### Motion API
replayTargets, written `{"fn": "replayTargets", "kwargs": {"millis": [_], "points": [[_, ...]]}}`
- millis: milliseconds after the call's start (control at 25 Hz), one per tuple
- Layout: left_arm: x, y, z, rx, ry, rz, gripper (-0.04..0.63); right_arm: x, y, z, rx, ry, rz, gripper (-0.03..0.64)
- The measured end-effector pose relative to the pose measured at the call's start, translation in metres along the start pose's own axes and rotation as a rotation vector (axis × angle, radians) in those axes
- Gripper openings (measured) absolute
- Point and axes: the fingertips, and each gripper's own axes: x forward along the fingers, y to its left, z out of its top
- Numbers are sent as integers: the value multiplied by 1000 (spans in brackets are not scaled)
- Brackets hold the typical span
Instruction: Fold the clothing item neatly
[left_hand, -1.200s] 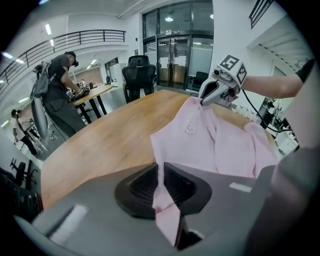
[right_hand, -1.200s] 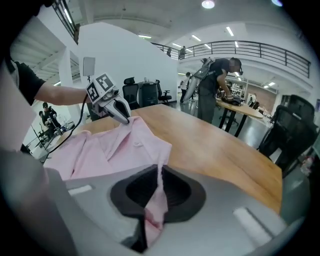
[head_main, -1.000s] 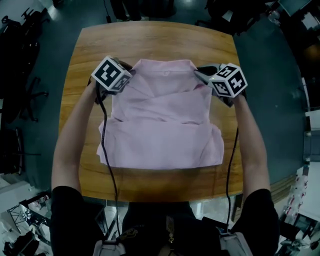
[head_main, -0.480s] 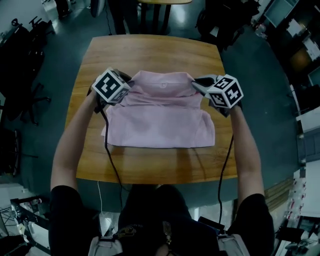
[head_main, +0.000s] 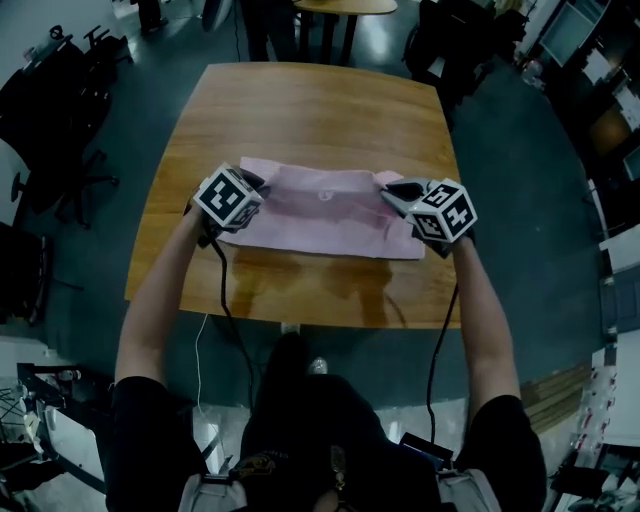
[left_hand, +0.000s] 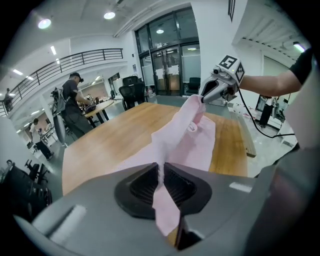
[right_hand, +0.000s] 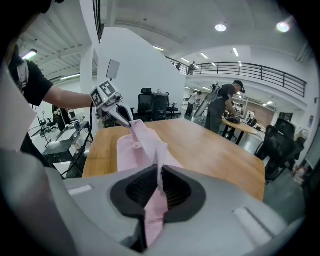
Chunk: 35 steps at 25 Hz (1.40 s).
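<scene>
Wooden desk (head_main: 320, 110) in an open office hall, with a pink shirt (head_main: 320, 215) lying across its near half, left tongs (head_main: 262, 183) and right tongs (head_main: 386, 190) each clamped on one end of its lifted edge.

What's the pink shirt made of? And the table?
The pink shirt looks like thin, matte woven cloth, maybe cotton: it drapes and creases softly. The table looks like wood or wood veneer: streaky brown grain, slight sheen.

Pale pink shirt (head_main: 322, 212), prob. plain; wood-brown table (head_main: 320, 110).
</scene>
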Motion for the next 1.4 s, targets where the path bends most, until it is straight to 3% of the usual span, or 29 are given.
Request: {"fn": "replayTargets", "kwargs": {"millis": [200, 520, 640, 760, 920, 1040, 1280, 1400], "points": [[27, -34, -57, -54, 37, -16, 44, 25, 38, -59, -5, 48, 17, 28], [57, -56, -89, 79, 47, 91, 52, 56, 60, -119, -204, 141, -59, 29], [61, -65, -98, 69, 59, 66, 63, 61, 71, -131, -245, 193, -18, 60], [52, -77, -101, 65, 66, 13, 115, 57, 79, -140, -265, 238, 11, 98], [32, -90, -112, 85, 126, -55, 144, 42, 87, -148, -310, 285, 49, 107], [19, -85, -109, 80, 120, -34, 143, 30, 90, -143, -280, 259, 63, 109], [14, -63, -41, -16, -66, 41, 98, 38, 75, -79, -174, 95, 10, 99], [31, -64, -13, -47, -115, 18, 81, 60, 72, -52, -149, 49, -6, 74]]}}
